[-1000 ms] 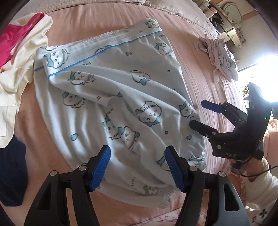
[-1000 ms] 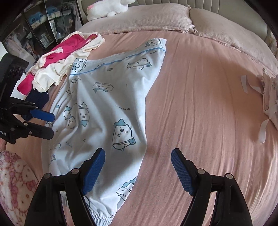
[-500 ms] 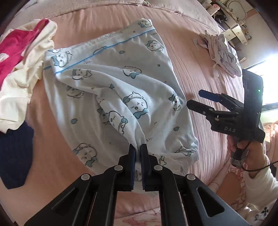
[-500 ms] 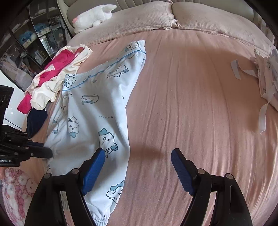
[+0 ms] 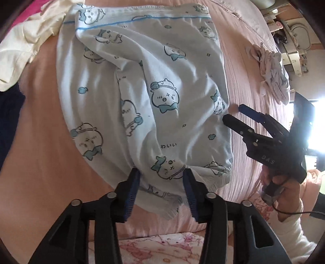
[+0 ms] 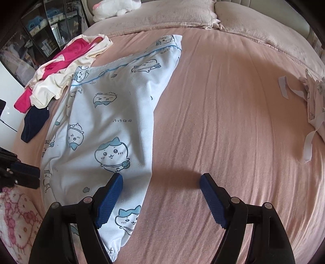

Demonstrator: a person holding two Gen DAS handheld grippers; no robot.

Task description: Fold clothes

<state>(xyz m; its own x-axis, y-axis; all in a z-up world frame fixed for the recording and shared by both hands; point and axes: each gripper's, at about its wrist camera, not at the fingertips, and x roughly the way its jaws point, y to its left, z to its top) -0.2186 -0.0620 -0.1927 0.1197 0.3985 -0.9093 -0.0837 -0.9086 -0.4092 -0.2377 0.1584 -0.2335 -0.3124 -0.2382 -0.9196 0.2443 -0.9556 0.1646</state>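
1. The left hand-held gripper [image 5: 161, 188], at the bottom centre of the left wrist view, has its jaws partly apart; they have just been opening. The cuff end of the pale blue cartoon-print pyjama trousers [image 5: 146, 97] lies between the blue pads, which do not press on it.
2. The right hand-held gripper [image 6: 161, 195] has its jaws wide apart and holds nothing. Its left pad hovers over the trousers' edge; its right pad is over bare pink bed sheet [image 6: 233, 113].
3. The trousers lie flat on the bed, leg over leg. Their long axis runs from the cuffs at the bottom of both views up to the blue-piped waistband [image 5: 142, 18] at the top.
4. Judgement: both hand-held grippers sit at the cuff end, the left directly over it and so nearer. A lengthwise fold would carry the cuffs up-frame toward the waistband.
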